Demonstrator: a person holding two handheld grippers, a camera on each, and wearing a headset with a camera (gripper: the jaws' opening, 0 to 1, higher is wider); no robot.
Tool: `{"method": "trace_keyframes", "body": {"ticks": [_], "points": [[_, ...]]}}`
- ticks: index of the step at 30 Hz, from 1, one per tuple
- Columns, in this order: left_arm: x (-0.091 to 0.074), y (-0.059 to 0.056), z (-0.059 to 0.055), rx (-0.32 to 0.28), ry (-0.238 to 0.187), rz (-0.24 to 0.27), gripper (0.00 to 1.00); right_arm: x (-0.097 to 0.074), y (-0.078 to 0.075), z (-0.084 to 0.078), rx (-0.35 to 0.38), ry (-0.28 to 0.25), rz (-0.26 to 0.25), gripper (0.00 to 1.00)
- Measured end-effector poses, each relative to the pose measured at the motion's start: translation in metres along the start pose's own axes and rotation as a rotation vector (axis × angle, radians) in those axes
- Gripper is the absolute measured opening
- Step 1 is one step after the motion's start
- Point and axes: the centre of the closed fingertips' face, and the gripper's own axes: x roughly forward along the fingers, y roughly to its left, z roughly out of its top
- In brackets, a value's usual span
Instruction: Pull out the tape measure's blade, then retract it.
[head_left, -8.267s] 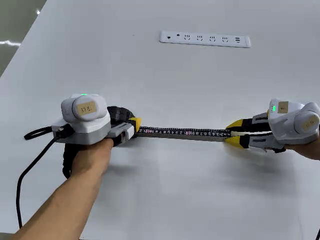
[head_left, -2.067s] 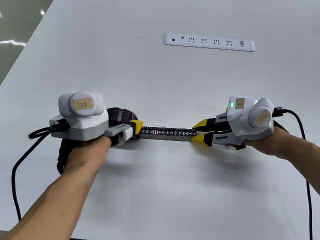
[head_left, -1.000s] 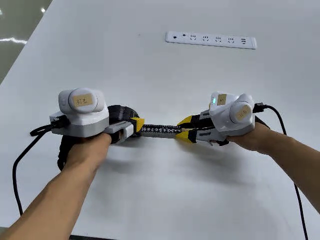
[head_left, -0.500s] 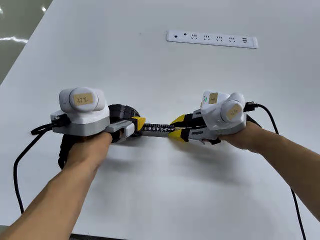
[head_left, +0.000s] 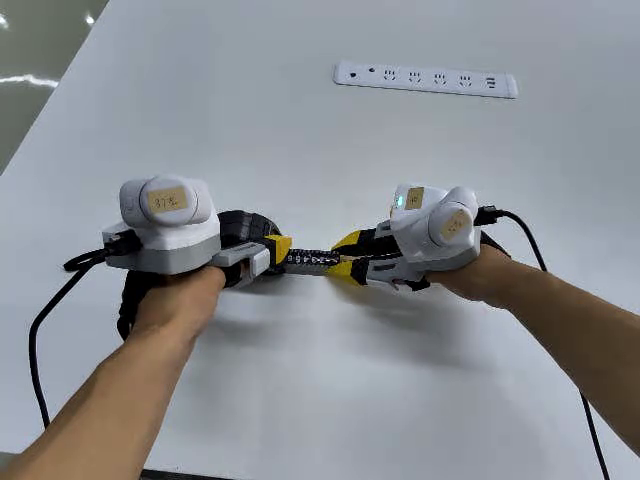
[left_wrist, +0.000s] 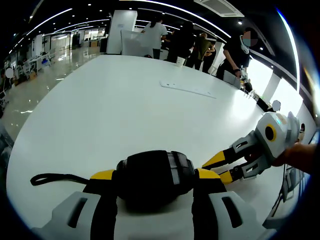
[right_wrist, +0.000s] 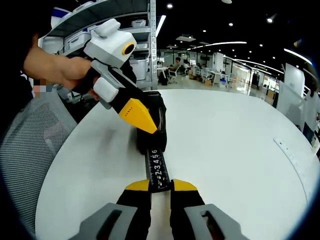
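Where the left hand-held gripper (head_left: 265, 252) closes, the tape measure (left_wrist: 152, 177) sits clamped.

Worktable (head_left: 330, 400): white, broad, matt surface. A white power strip (head_left: 426, 79) lies flat on it, well ahead of the left gripper (left_wrist: 155, 175). Polished floor (left_wrist: 30, 95) to that gripper's left reflects the ceiling strip lights (left_wrist: 165, 6). Bright windows (left_wrist: 260, 75) lie to its right. Ahead of the right gripper (right_wrist: 161, 186) stands metal shelving (right_wrist: 135, 25) with storage bins, and beyond it an open office under recessed spotlights (right_wrist: 171, 6). A grey mesh chair (right_wrist: 30, 150) sits to that gripper's left.
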Motion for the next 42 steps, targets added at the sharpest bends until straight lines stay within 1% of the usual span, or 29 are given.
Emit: {"method": "trace_keyframes", "body": {"ticks": [18, 33, 40, 42], "points": [[0.0, 0.0, 0.0, -0.002, 0.003, -0.009, 0.55, 0.015, 0.003, 0.011, -0.006, -0.01, 0.01, 0.11], [0.001, 0.001, 0.0, -0.006, 0.006, -0.02, 0.55, 0.03, 0.007, 0.023, -0.017, -0.019, 0.026, 0.12], [0.0, 0.0, 0.0, -0.004, 0.01, -0.026, 0.55, 0.038, 0.011, 0.028, -0.042, -0.01, 0.044, 0.12], [0.0, 0.0, -0.001, 0.005, 0.012, -0.026, 0.55, 0.039, 0.012, 0.027, -0.071, 0.006, 0.054, 0.12]]}}
